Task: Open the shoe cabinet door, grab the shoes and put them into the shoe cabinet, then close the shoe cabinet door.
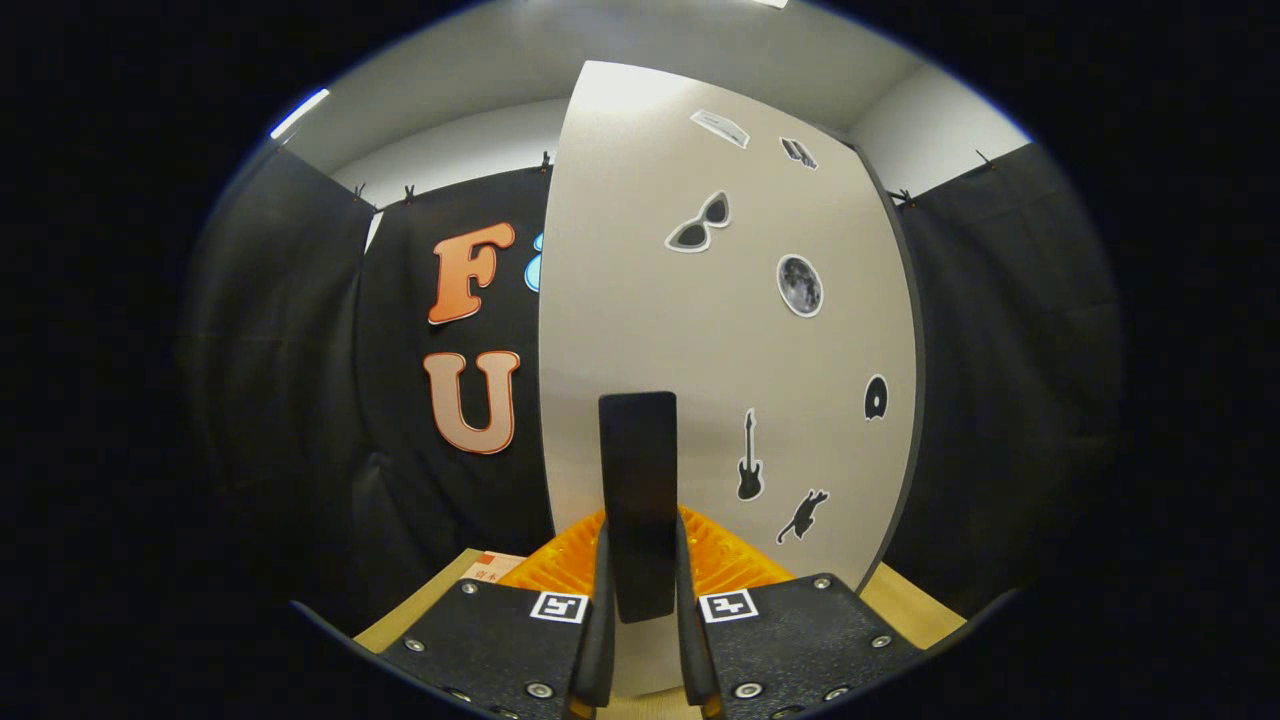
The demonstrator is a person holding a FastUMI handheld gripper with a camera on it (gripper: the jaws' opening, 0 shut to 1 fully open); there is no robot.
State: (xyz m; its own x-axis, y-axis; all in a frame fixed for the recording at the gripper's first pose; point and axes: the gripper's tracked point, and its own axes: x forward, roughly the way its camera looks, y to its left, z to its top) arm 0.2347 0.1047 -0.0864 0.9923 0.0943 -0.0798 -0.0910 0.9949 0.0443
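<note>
The shoe cabinet door stands close ahead of me, a pale panel with several dark stickers on its face. A black upright handle sticks out from the door's lower middle. My gripper is shut on this handle, one finger pressing on each side of its lower end. The door's left edge stands against the booth wall and its dark right edge curves down to the wooden surface. The cabinet's inside is hidden behind the door.
A light wooden surface runs under the door on both sides of the fingers. A small card with a red patch lies on it to the left. Black cloth walls close the booth on both sides.
</note>
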